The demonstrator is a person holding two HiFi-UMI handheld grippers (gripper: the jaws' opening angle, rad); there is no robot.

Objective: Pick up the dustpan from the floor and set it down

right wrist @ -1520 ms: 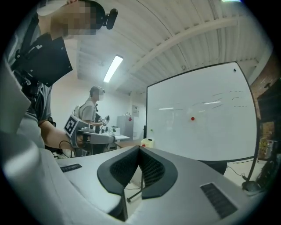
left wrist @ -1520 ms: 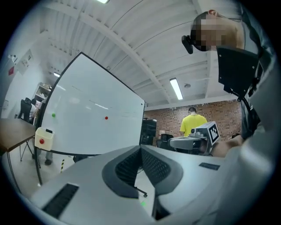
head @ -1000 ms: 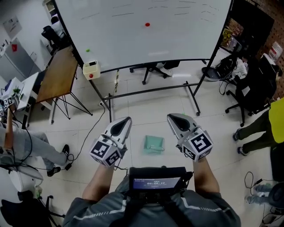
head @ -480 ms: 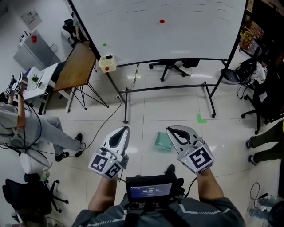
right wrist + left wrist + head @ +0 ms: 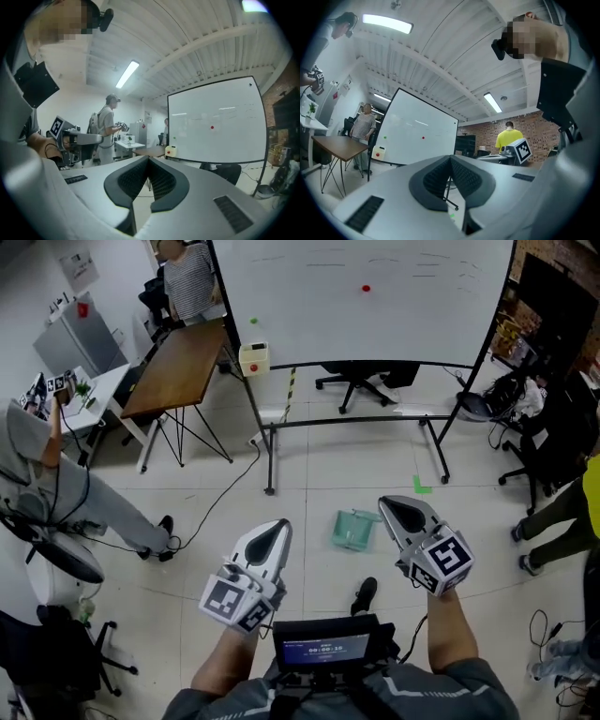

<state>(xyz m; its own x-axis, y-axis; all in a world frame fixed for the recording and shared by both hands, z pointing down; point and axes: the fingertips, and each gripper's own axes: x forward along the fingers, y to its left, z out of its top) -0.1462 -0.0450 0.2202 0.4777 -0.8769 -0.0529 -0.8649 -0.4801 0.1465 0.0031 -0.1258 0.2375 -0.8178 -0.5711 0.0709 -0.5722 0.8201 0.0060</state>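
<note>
The pale green dustpan (image 5: 354, 529) lies on the tiled floor, in the head view just left of my right gripper's tip. My right gripper (image 5: 388, 503) is shut and holds nothing; it is carried level above the floor. My left gripper (image 5: 280, 525) is also shut and empty, further left of the dustpan. In the left gripper view the ribbed pads (image 5: 440, 176) of the left gripper (image 5: 451, 159) meet with no gap. The right gripper (image 5: 148, 159) in its own view shows its pads (image 5: 161, 180) pressed together the same way. Neither gripper view shows the dustpan.
A large whiteboard on a black wheeled stand (image 5: 356, 423) stands beyond the dustpan. A wooden table (image 5: 178, 371) is at the back left, office chairs (image 5: 361, 381) behind the board. A cable (image 5: 225, 493) runs over the floor. People stand at the left (image 5: 37, 474) and right edge (image 5: 562, 521).
Both grippers have travelled across the room, still shut. The dustpan, earlier midway between them, now lies close to the right gripper's tip. The person's shoe has come into view below it.
</note>
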